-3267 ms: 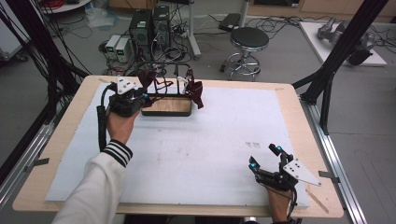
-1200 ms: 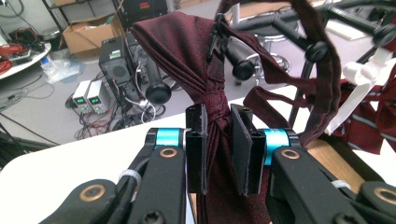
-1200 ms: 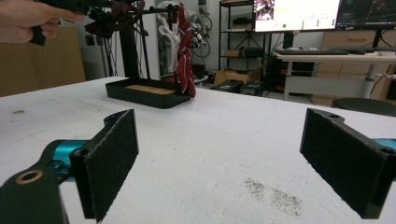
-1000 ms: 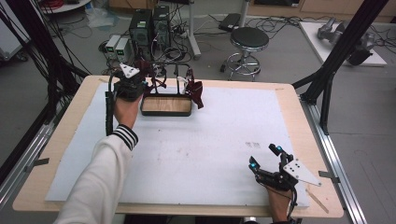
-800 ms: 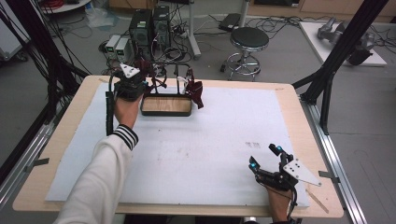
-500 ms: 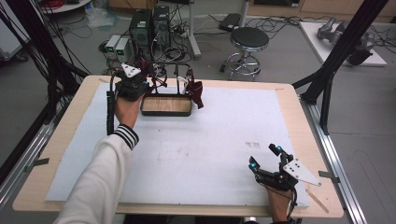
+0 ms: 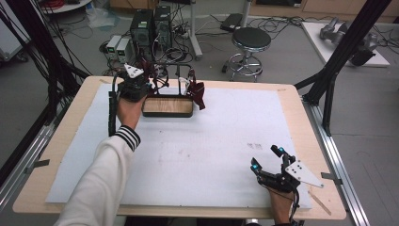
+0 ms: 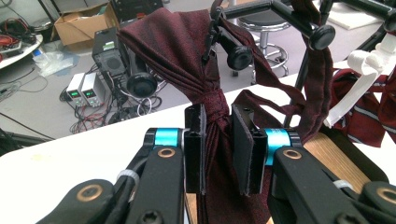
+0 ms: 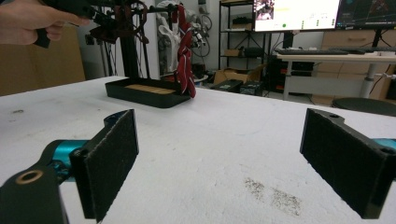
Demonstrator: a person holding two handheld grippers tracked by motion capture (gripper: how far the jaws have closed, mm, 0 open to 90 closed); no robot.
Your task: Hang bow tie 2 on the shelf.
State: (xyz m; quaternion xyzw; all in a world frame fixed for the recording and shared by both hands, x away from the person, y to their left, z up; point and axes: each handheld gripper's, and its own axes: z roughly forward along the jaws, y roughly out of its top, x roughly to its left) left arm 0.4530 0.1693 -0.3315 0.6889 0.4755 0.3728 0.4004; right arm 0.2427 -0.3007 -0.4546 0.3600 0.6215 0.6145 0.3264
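Note:
A dark red tie [image 8: 177, 42] hangs bunched over a peg of the black rack [image 8: 280, 7], which stands on a wooden-floored tray [image 7: 168, 106] at the far left of the table. My left gripper [image 8: 219, 116] is shut on the tie's narrow gathered part, both pads pressing the cloth. From above, the left gripper [image 7: 141, 84] sits at the rack's left end. A second, striped red tie [image 7: 197, 94] hangs on the rack's right side. My right gripper [image 7: 266, 158] rests at the near right of the table, its jaws open wide and holding nothing [image 9: 222, 121].
A white mat [image 7: 211, 141] covers the wooden table. A white strap [image 8: 369, 65] hangs from the rack. Beyond the far edge stand computer boxes [image 7: 150, 23] and a round stool [image 7: 251, 40]. Black frame posts [image 7: 339, 56] rise at the table's right.
Since the oldest frame my left hand has moved a little farther and up to the rack's left end. Over the last second neither hand has visibly moved.

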